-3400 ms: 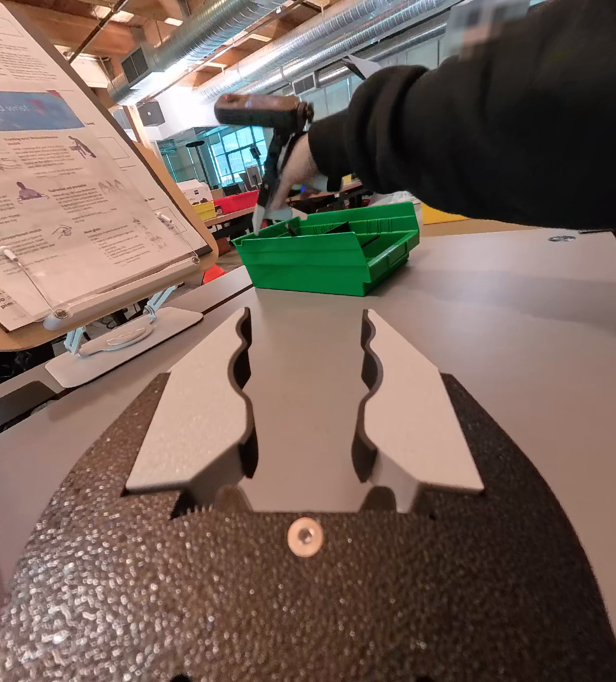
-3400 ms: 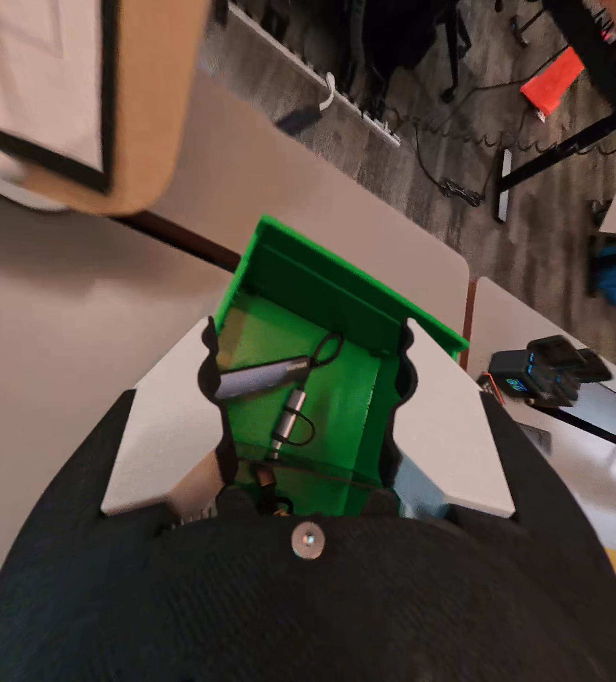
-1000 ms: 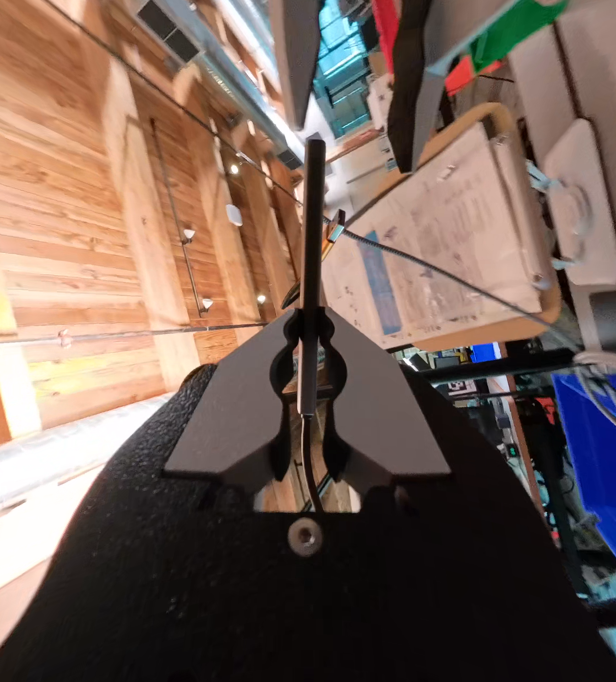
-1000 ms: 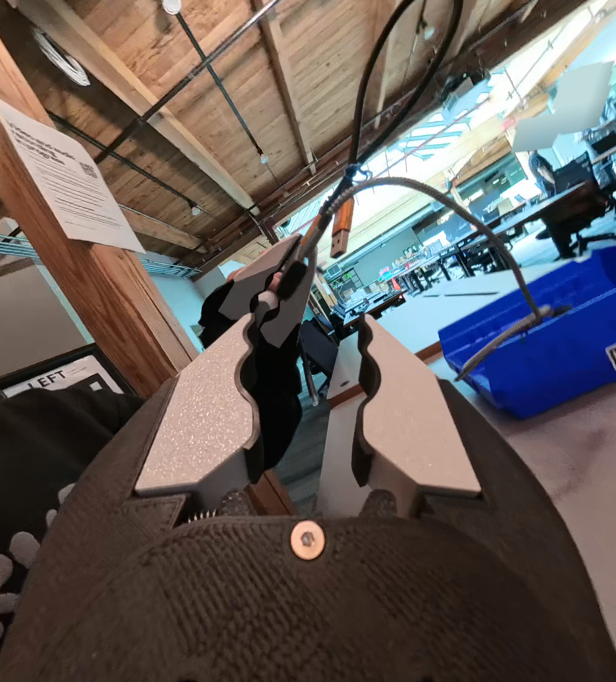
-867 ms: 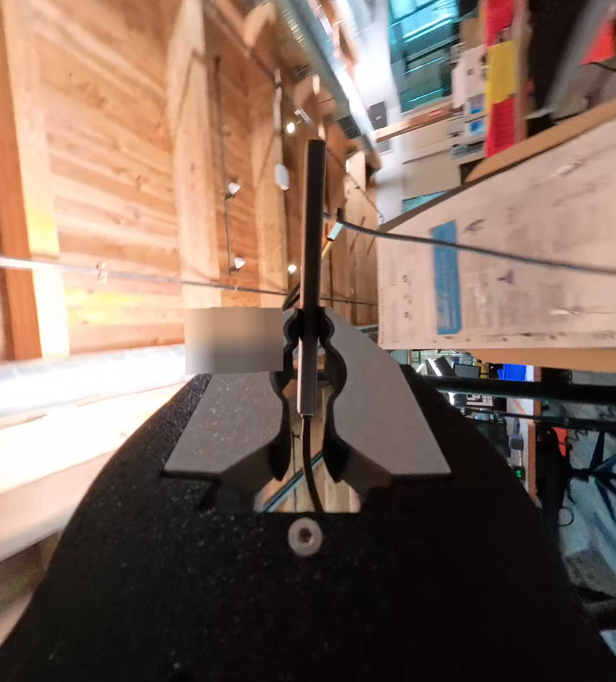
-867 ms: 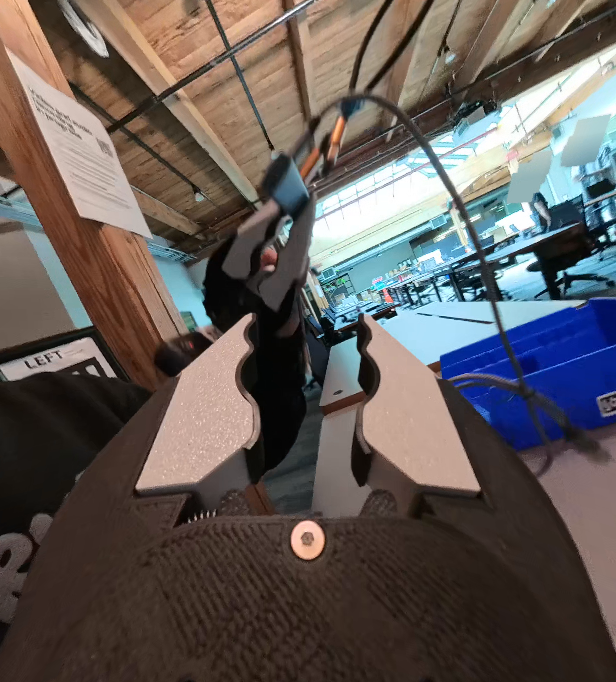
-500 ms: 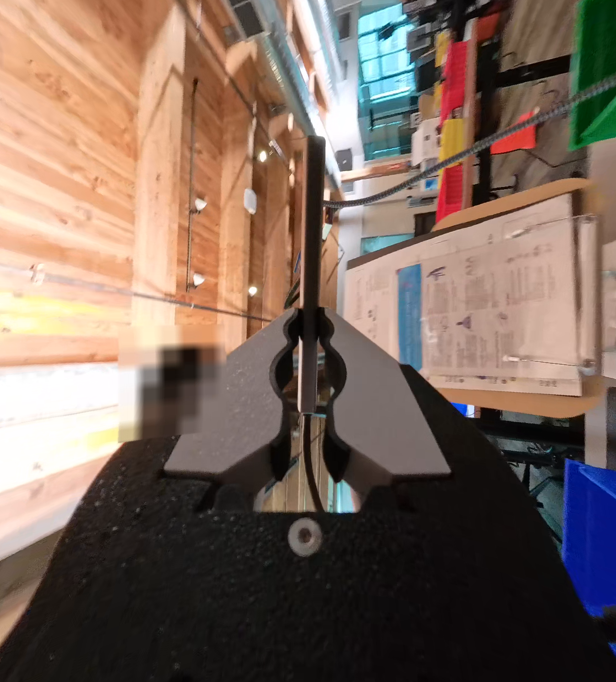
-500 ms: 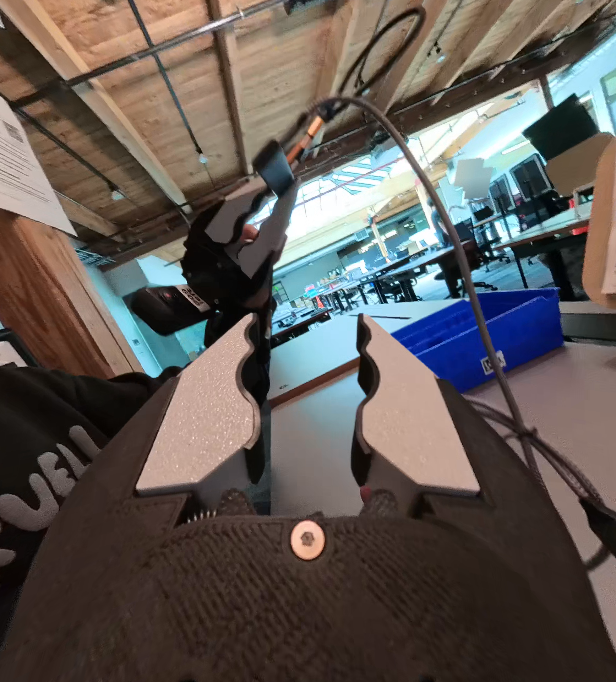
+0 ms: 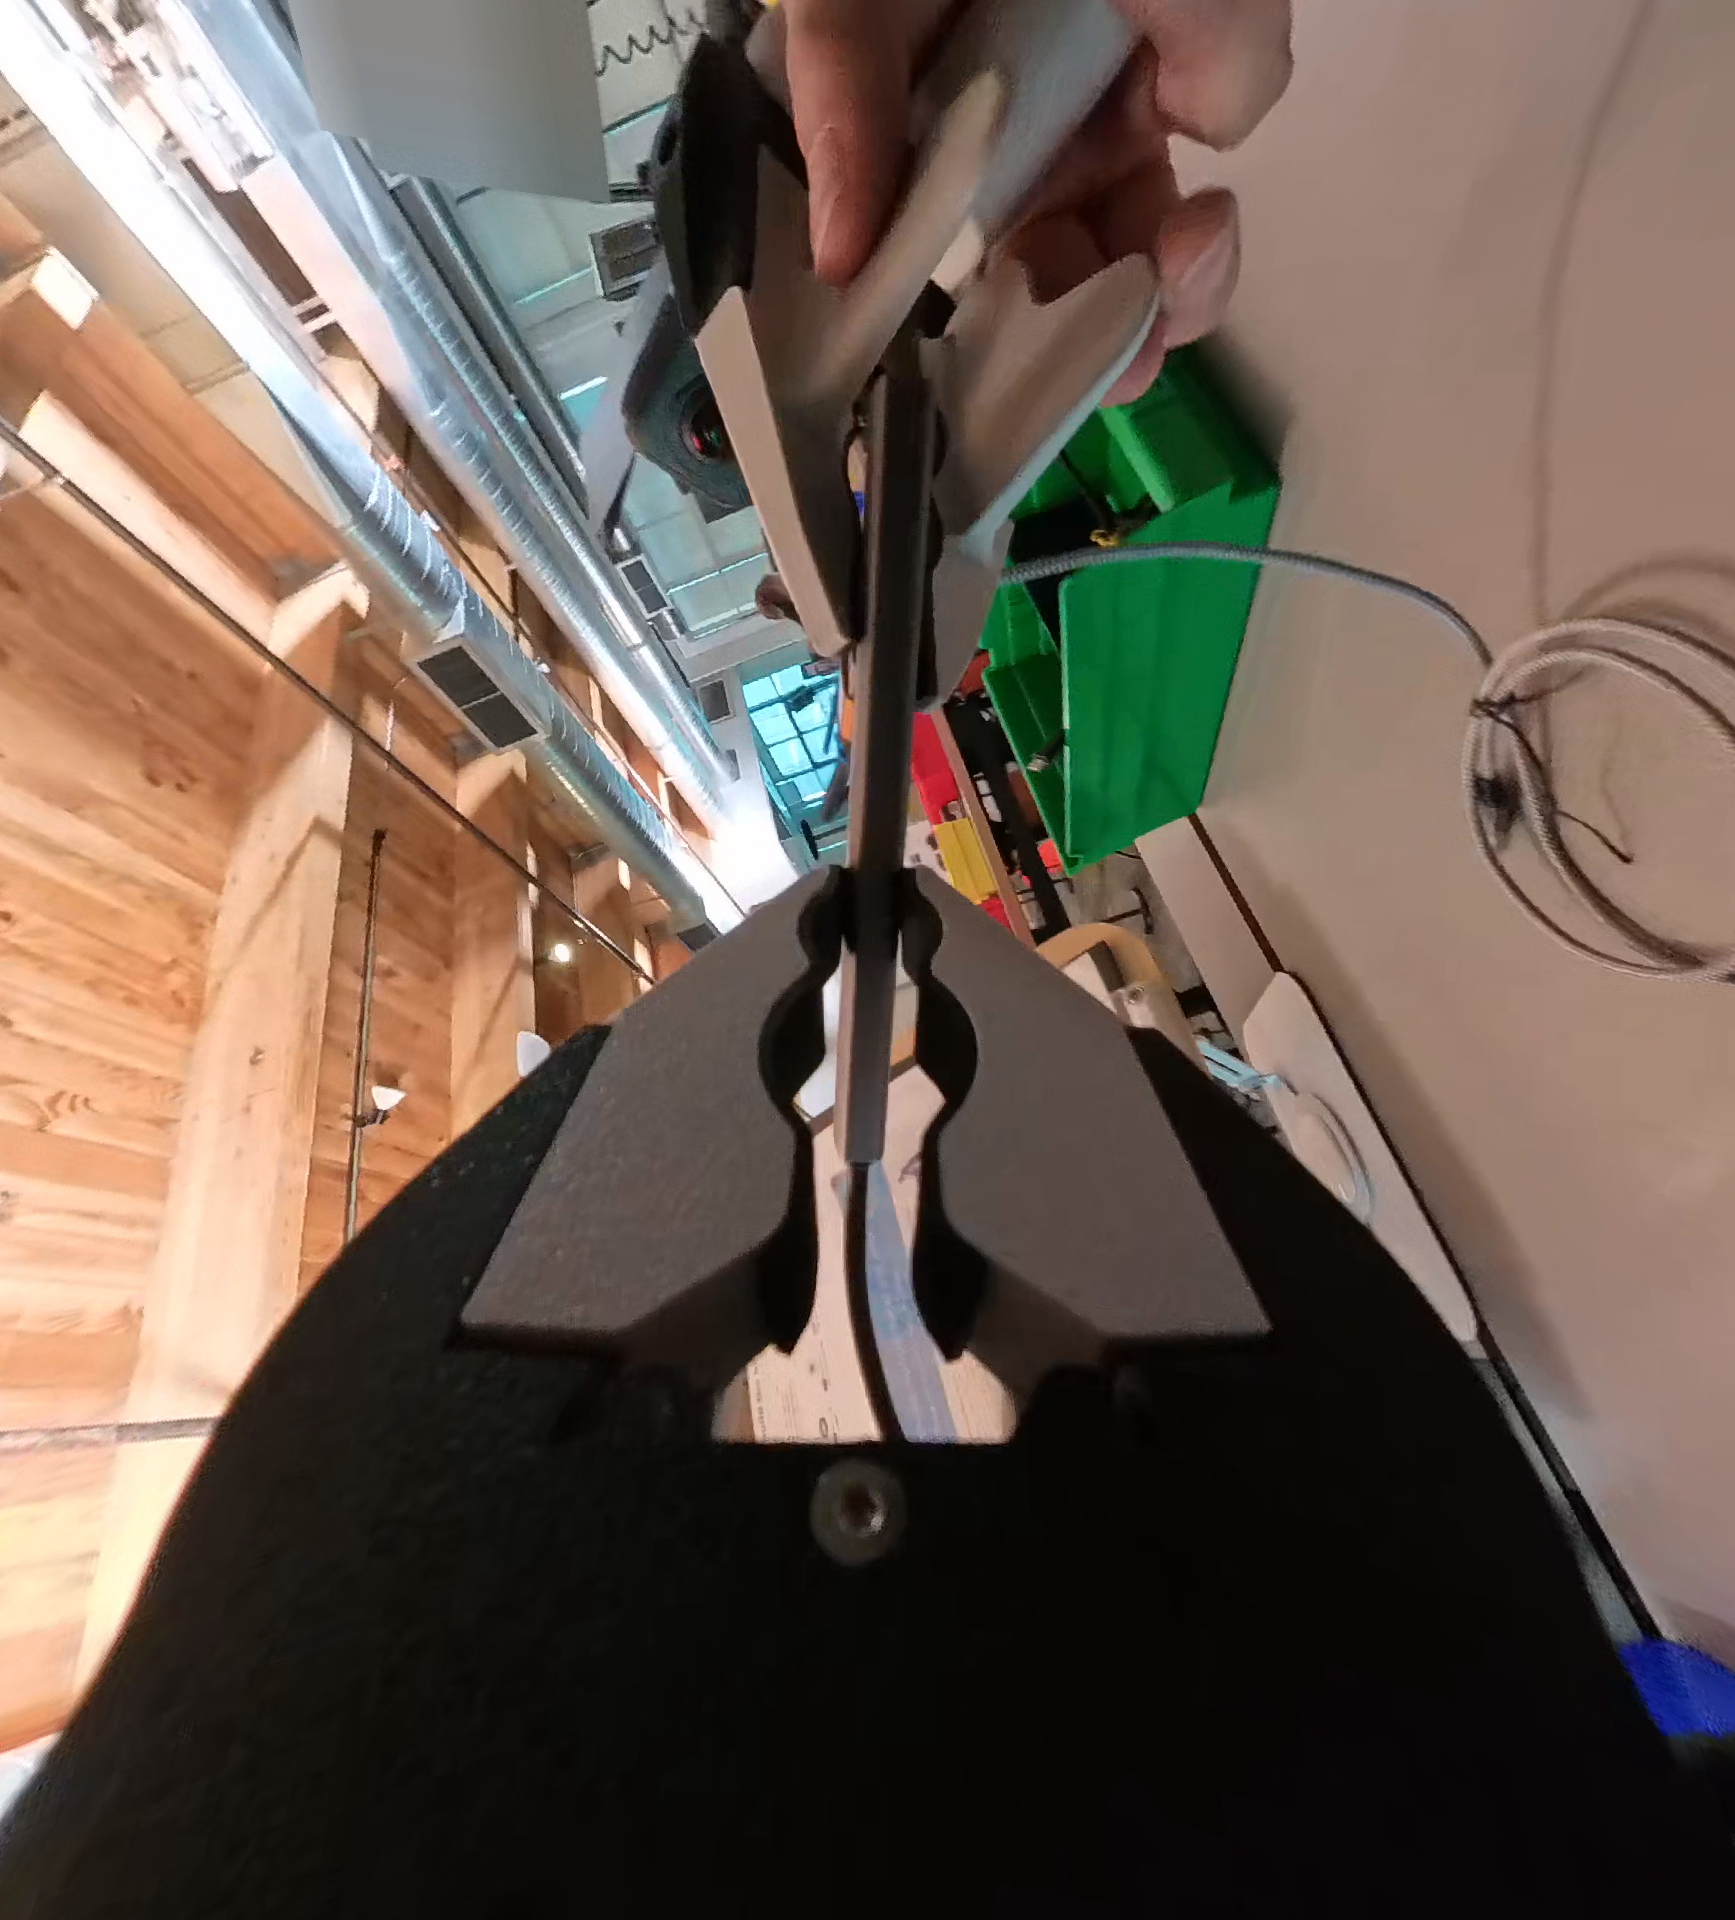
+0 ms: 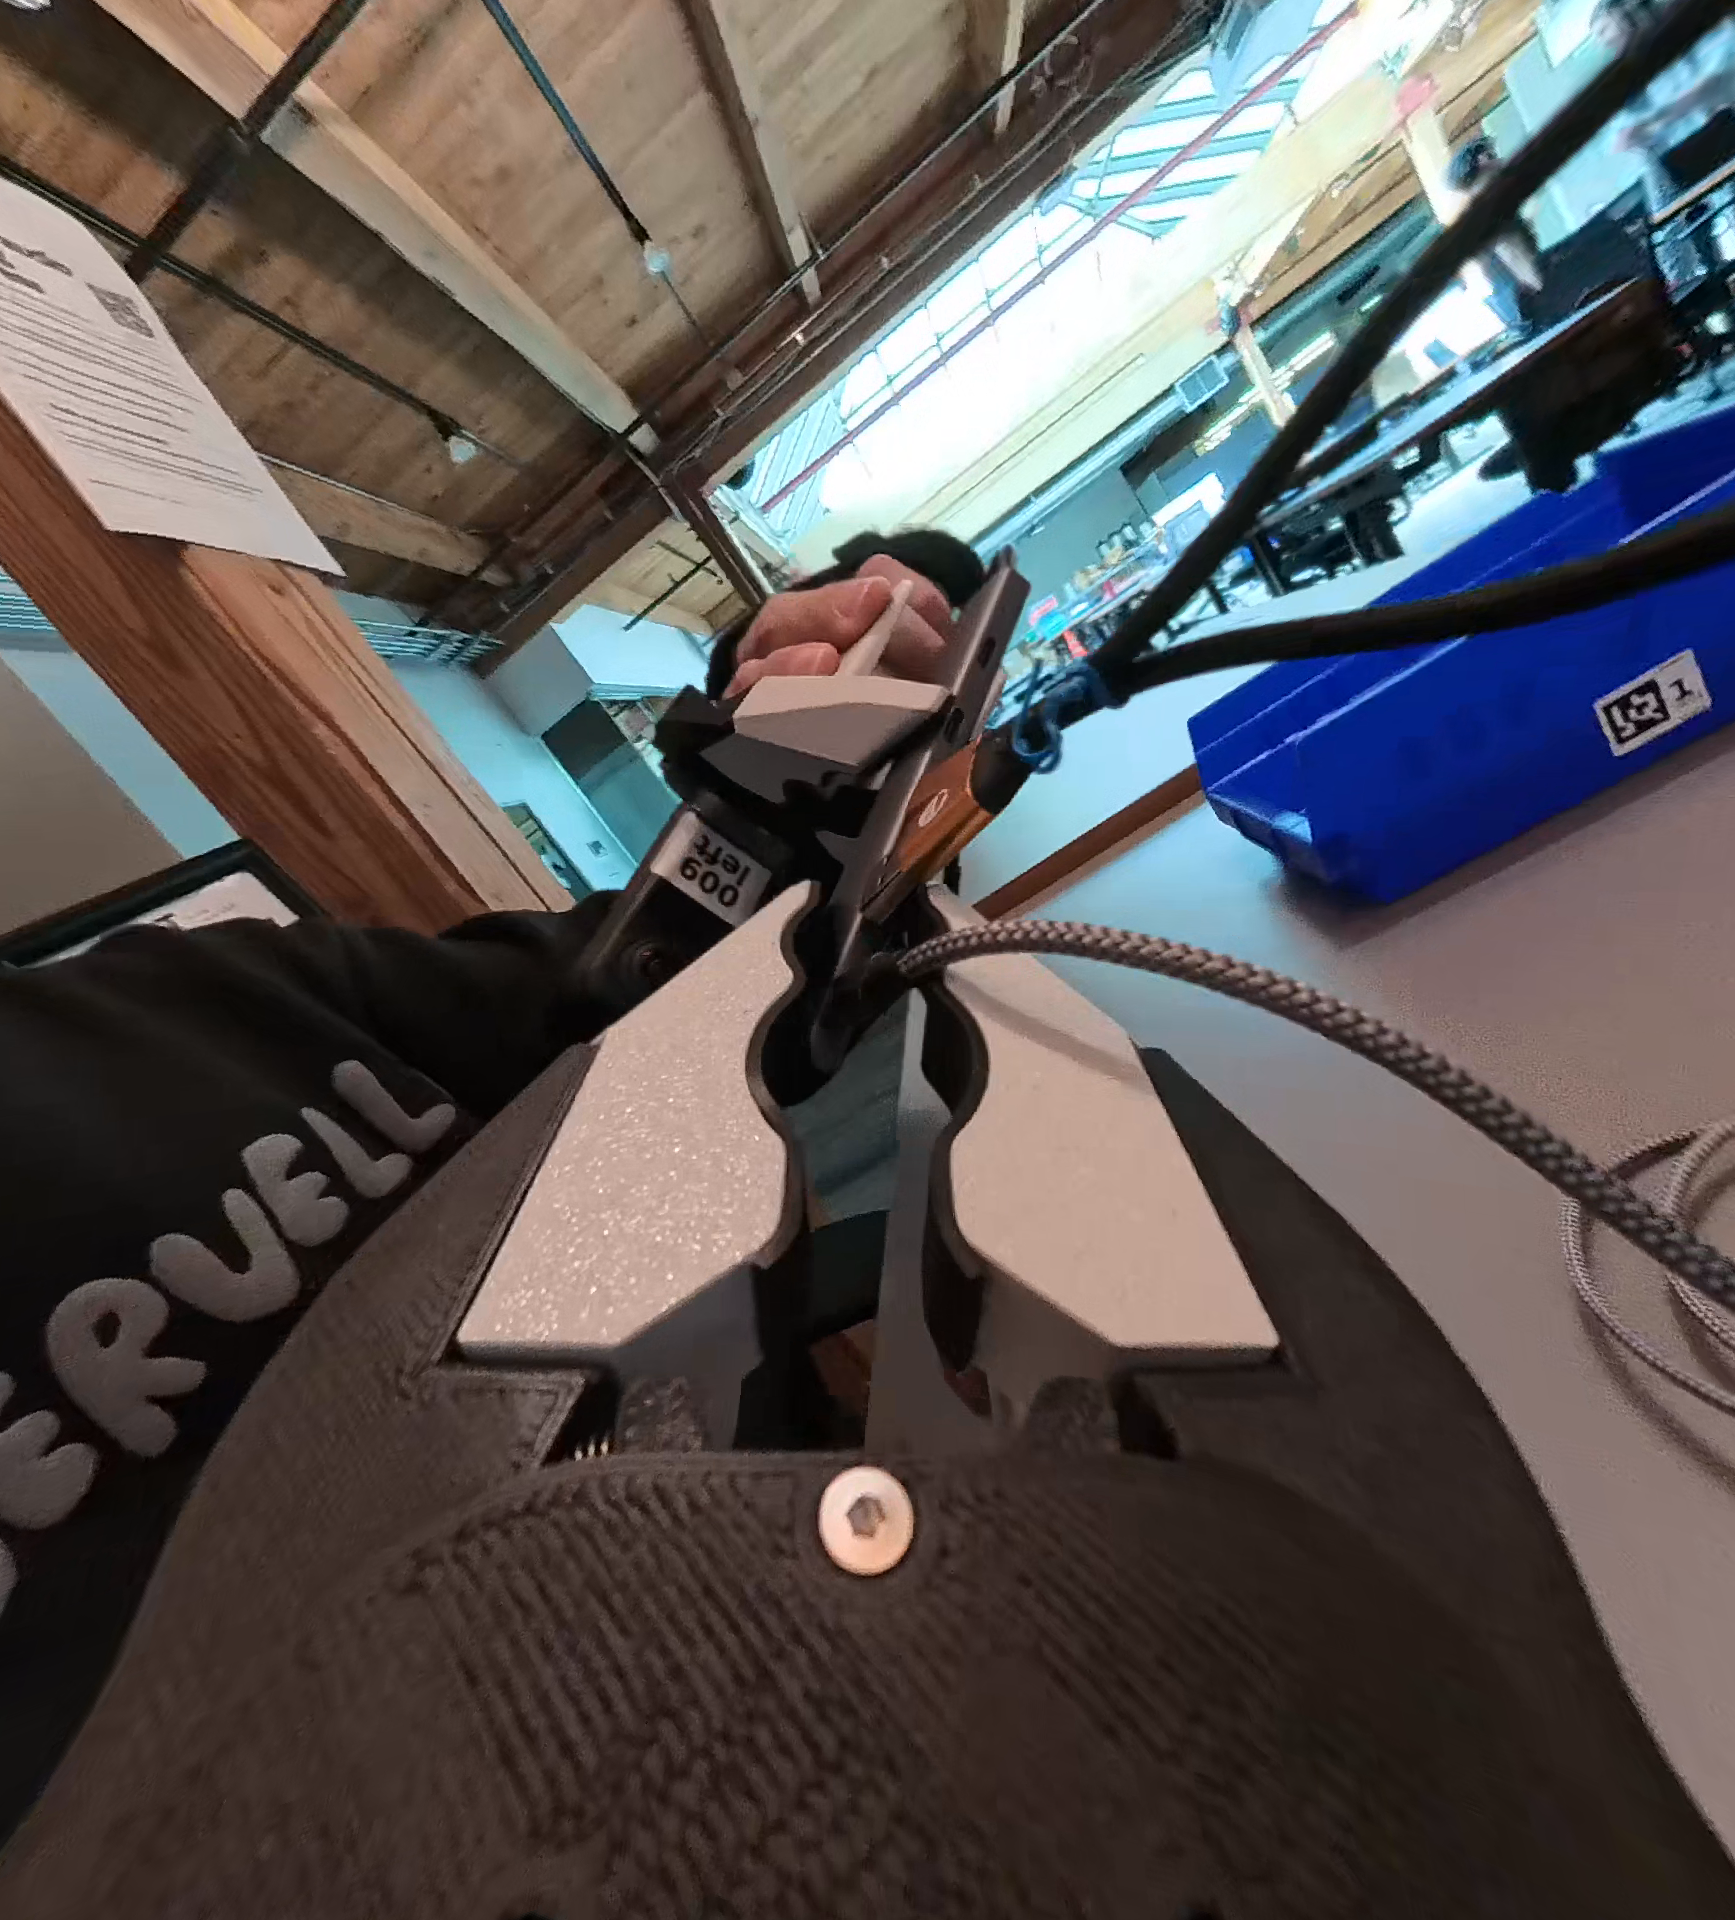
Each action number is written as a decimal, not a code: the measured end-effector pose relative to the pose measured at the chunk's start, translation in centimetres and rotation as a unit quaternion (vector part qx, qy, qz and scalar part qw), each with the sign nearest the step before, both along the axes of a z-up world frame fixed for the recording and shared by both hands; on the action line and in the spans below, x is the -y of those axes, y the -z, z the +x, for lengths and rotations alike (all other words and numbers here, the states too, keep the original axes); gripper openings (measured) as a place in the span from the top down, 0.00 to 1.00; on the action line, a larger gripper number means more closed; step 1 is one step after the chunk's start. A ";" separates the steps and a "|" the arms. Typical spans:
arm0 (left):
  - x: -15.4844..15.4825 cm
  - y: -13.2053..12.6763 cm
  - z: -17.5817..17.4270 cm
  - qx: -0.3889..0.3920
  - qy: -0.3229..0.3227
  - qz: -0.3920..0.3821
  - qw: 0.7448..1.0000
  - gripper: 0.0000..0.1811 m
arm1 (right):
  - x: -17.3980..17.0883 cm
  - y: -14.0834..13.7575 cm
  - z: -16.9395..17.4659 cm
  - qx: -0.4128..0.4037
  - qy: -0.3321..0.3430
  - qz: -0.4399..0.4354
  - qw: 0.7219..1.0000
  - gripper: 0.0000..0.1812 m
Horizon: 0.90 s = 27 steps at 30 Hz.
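My left gripper [image 9: 873, 914] is shut on a thin dark-grey hub [image 9: 889, 623], which I see edge-on and which points away from me. My right gripper [image 10: 863, 935] is shut on the plug end of a grey braided cable [image 10: 1258, 1018], right at the hub's [image 10: 956, 707] edge. An orange plug [image 10: 936, 821] with black cables [image 10: 1362, 613] sits in the hub's side. In the left wrist view, the right gripper [image 9: 894, 582] closes around the hub's far end with a hand on it. The braided cable [image 9: 1258, 556] runs to a coil [image 9: 1652, 810] on the table.
A green bin [image 9: 1154, 665] stands on the grey table [image 9: 1569, 312] behind the grippers. A blue bin [image 10: 1465, 727] stands on the table's other side. A document stand's white base [image 9: 1341, 1122] is near the table edge. A wooden post [image 10: 219, 675] rises behind the person's black sleeve. Left and right tips are no more than a few centimetres apart.
The right gripper was open and apart from the hub. It has moved up to the hub's end and shut on the braided cable's plug. The left gripper has turned, still holding the hub.
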<state>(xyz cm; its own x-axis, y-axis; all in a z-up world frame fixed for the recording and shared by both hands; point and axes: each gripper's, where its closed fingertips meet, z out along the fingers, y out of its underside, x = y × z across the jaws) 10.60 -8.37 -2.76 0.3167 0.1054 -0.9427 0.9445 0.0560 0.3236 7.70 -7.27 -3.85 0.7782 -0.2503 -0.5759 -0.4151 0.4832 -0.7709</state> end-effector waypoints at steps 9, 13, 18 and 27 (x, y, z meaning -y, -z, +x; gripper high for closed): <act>0.0 0.4 3.2 0.013 -0.124 -0.037 0.992 0.96 | -0.7 0.6 1.2 -0.021 0.023 0.070 0.997 0.84; 0.2 0.7 2.8 0.053 -0.144 -0.073 0.986 0.96 | 0.0 1.1 2.3 -0.028 0.064 0.086 0.994 0.93; 0.0 2.9 2.6 -0.040 -0.138 -0.022 0.989 0.89 | 1.0 3.5 2.8 -0.004 0.112 -0.025 0.993 0.96; -2.9 1.0 2.1 -0.606 -0.118 0.089 0.781 0.68 | 3.4 3.9 2.7 0.341 0.294 -0.402 0.798 0.95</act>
